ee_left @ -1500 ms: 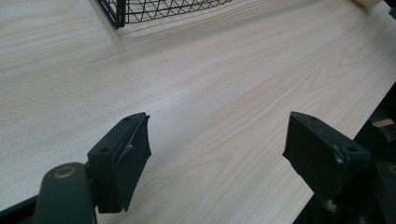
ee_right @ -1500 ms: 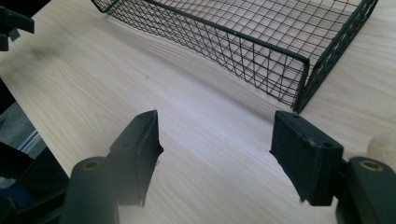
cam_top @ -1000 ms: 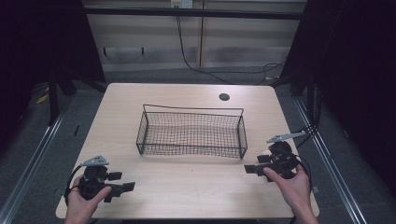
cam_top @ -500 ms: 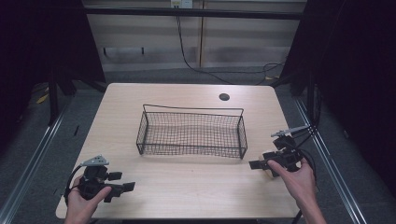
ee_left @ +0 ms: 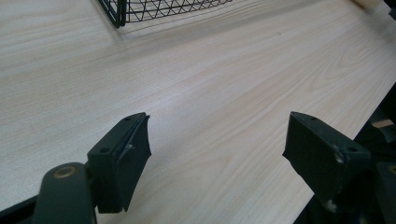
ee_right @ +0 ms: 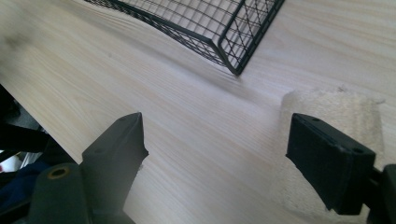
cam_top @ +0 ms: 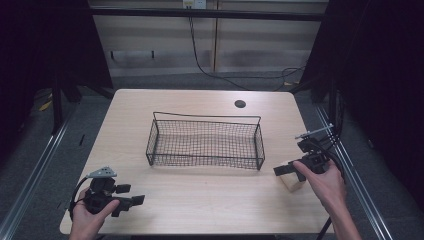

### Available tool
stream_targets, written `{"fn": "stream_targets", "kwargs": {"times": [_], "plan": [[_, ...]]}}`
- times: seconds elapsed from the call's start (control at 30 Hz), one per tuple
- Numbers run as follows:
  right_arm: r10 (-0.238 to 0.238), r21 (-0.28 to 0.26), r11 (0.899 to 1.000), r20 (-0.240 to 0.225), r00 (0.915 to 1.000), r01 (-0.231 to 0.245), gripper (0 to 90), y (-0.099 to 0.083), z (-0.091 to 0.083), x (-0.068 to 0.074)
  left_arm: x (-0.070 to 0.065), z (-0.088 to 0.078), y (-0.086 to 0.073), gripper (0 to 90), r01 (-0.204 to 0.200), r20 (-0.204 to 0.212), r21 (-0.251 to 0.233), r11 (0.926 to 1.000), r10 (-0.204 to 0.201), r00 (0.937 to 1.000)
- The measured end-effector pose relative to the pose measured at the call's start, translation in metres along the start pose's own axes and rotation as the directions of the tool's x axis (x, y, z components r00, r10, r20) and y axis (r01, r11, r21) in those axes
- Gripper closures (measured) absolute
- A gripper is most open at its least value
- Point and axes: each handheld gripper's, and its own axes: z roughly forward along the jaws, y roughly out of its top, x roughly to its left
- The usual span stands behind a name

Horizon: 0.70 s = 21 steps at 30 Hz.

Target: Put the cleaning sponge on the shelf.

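Item count from my console: 2 hand-held grippers, 1 basket, 1 block.

My left gripper (cam_top: 131, 201) hovers at the near-left of the pale wooden table (cam_top: 200, 200), jaws wide, nothing between.

The black wire-mesh rectangular basket (cam_top: 205, 142) sits mid-table, long axis left-right.

The small pale cream block (cam_top: 291, 180) lies near the right edge, beside the basket's corner.

My right gripper (cam_top: 286, 171) is over it, its jaws just opened wide and gripping nothing.

1. Lit from above onto the table (cam_top: 200, 200), pale wood bright and even; surroundings beyond the table edges dim to near black.
2. Soft, short shadow under the wire basket (cam_top: 205, 142), cast onto the wood on its near side.
3. No harsh glare; mild sheen on the wood grain near the basket in both gripper views.
4. Slightly soft and grainy overall; close foreground blurred in the gripper views.
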Motion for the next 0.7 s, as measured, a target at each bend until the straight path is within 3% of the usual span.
{"fn": "stream_targets", "kwargs": {"times": [0.4,0.7], "plan": [[0.007,0.067,0.998,0.021,0.9998,-0.009,22.1,0.013,-0.004,-0.015,0.000,0.000,0.000,22.1,0.001,0.001,0.000,1.0000,-0.001,1.0000],[0.017,0.140,0.990,0.034,0.9993,-0.022,22.6,0.018,0.000,-0.029,0.000,0.000,0.000,22.0,-0.004,0.001,-0.001,1.0000,0.004,1.0000]]}}
